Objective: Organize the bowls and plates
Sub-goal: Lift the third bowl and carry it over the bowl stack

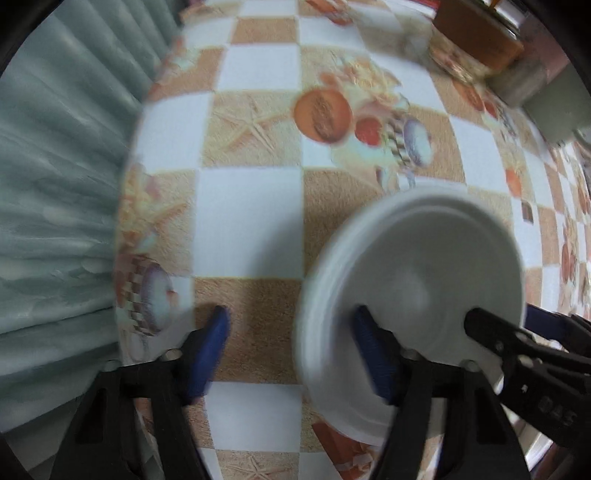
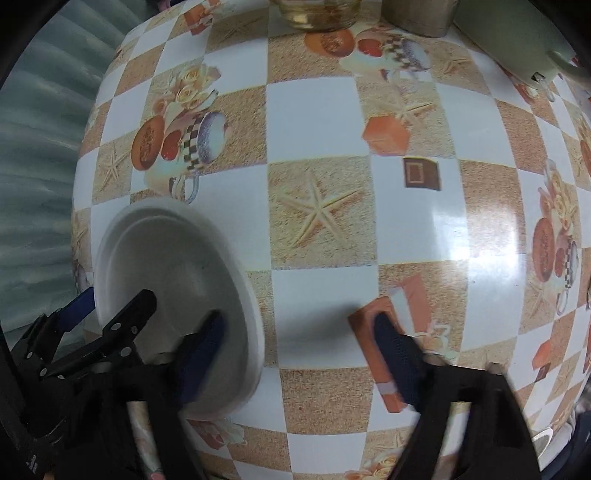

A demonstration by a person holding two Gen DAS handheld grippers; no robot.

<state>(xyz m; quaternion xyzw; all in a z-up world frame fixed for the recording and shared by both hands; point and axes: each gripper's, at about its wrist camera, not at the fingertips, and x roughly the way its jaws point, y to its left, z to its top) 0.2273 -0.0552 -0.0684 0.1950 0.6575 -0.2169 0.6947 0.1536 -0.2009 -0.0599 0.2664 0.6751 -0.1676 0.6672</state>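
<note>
A white plate [image 1: 413, 295] lies on the checkered tablecloth, blurred by motion. It also shows in the right wrist view [image 2: 173, 288]. My left gripper [image 1: 291, 343] is open; its right finger [image 1: 373, 354] lies over the plate's near rim and its left finger [image 1: 210, 350] is over the cloth. My right gripper [image 2: 299, 354] is open; its left finger [image 2: 199, 350] lies over the plate's right rim. In each view the other gripper's black finger [image 1: 517, 343] reaches onto the plate [image 2: 125, 325]. Whether any finger touches the plate I cannot tell.
A glass jar [image 2: 317, 14], a metal container [image 2: 417, 18] and a pale green kettle [image 2: 517, 40] stand at the far edge. An orange-brown box [image 1: 476, 33] stands beside the jar. The table's left edge [image 1: 129, 184] drops to a grey-green curtain [image 1: 55, 184].
</note>
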